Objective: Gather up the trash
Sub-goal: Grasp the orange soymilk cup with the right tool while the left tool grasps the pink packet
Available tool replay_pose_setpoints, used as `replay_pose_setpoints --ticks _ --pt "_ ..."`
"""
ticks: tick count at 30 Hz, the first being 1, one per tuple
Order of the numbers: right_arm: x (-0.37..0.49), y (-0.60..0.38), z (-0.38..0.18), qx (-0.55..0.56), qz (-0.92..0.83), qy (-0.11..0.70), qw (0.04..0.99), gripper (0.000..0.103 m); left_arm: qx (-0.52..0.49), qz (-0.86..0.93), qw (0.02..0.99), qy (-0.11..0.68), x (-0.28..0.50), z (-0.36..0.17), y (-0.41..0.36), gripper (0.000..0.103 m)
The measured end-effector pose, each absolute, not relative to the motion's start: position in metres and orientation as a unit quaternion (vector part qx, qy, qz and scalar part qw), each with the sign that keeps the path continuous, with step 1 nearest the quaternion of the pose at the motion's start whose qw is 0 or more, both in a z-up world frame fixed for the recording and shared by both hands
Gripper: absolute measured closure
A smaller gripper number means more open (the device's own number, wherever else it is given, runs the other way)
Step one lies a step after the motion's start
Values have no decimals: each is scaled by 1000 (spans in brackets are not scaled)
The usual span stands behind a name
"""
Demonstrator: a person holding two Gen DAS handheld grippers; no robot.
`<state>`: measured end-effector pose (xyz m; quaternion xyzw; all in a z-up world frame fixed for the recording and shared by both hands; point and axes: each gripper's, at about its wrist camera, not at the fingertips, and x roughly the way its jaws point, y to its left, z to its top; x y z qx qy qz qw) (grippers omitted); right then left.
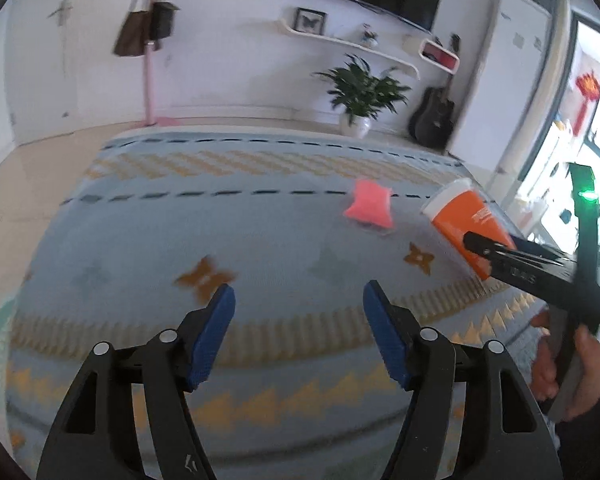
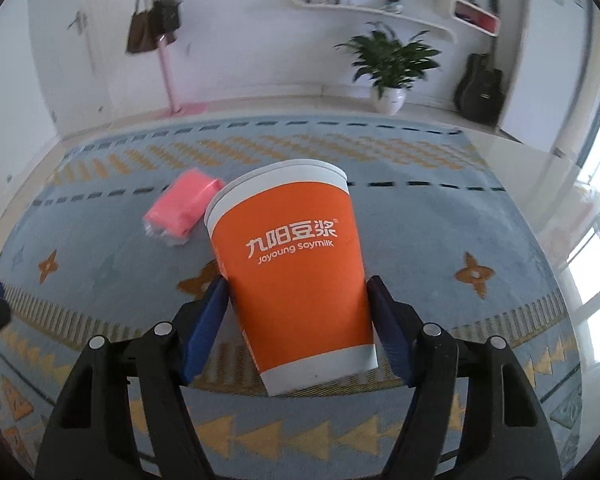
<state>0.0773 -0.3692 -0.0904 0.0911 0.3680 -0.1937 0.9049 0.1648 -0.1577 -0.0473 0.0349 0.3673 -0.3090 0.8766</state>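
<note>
My right gripper (image 2: 298, 294) is shut on an orange and white paper soymilk cup (image 2: 296, 268), its blue pads against both sides of the cup, held above the rug. The same cup (image 1: 466, 220) shows at the right of the left wrist view, held by the right gripper (image 1: 496, 250). A pink plastic packet (image 2: 182, 208) lies on the rug to the left of the cup; in the left wrist view the packet (image 1: 370, 206) lies ahead and to the right. My left gripper (image 1: 299, 304) is open and empty above the rug.
A light blue patterned rug (image 1: 220, 220) covers the floor. A potted plant (image 1: 360, 96), a black guitar (image 1: 434, 118) and a pink coat stand (image 1: 148, 80) with bags stand along the far wall. A window is at the right.
</note>
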Motion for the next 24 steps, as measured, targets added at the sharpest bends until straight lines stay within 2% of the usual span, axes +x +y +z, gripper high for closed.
replay_pose_setpoints --ticks 6,14,18,20,24 --pt "65 -385 -87 113 -223 318 915 36 51 -345 862 369 204 -49 -229 38" --pt "60 -396 -87 151 -215 314 912 36 106 -331 849 397 238 -68 -294 38" --pt "58 -396 -87 152 -211 312 914 36 90 -331 844 412 248 -76 -299 59" --pt "58 -393 -86 148 -209 309 916 36 94 -331 846 407 245 -75 -297 65" --pt "47 -383 -77 124 -191 264 937 36 82 -321 854 401 238 -67 -282 67"
